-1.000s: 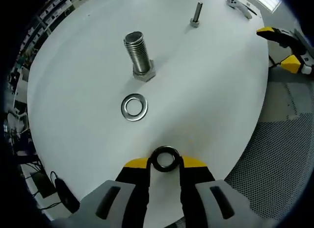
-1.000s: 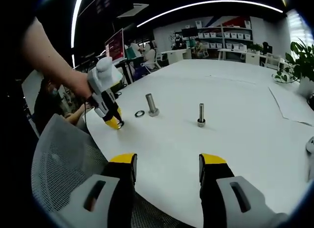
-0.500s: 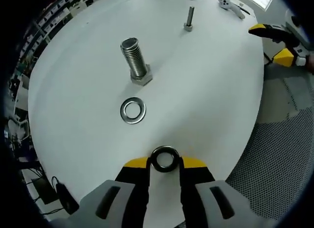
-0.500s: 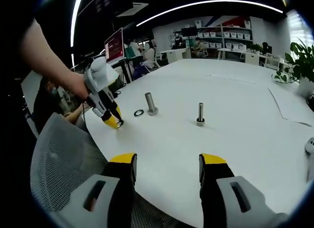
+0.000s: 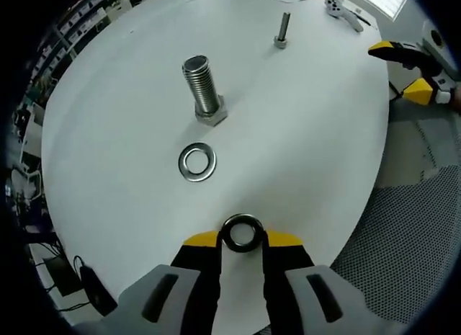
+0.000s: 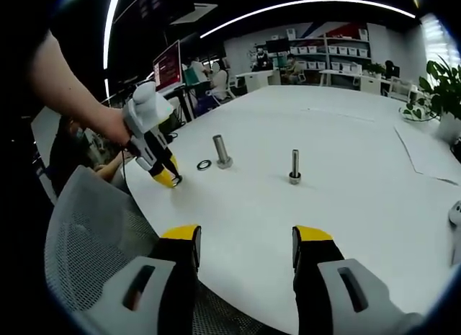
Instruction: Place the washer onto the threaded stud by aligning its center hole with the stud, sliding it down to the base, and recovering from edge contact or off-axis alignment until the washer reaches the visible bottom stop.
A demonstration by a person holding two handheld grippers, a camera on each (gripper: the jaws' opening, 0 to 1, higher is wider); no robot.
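Observation:
My left gripper (image 5: 241,235) is shut on a dark washer (image 5: 241,233), held edge-on between its yellow tips above the white table (image 5: 302,133). Ahead stands a large threaded stud (image 5: 202,86) on its hex base, upright. A second, silver washer (image 5: 197,161) lies flat on the table between the stud and my left gripper. In the right gripper view, my right gripper (image 6: 246,243) is open over the table's near edge with nothing between its jaws; the left gripper (image 6: 169,178) shows at the left, near the flat washer (image 6: 204,165) and the large stud (image 6: 221,152).
A thinner bolt (image 5: 282,29) stands upright farther back, also seen as the slim bolt (image 6: 294,167) in the right gripper view. A mesh chair (image 6: 86,241) sits by the table edge. A paper sheet (image 6: 432,158) and a potted plant (image 6: 443,90) are at the far right.
The left gripper view has shifted slightly, so the camera moved a little. The dark washer stays held. The right gripper stays open and still.

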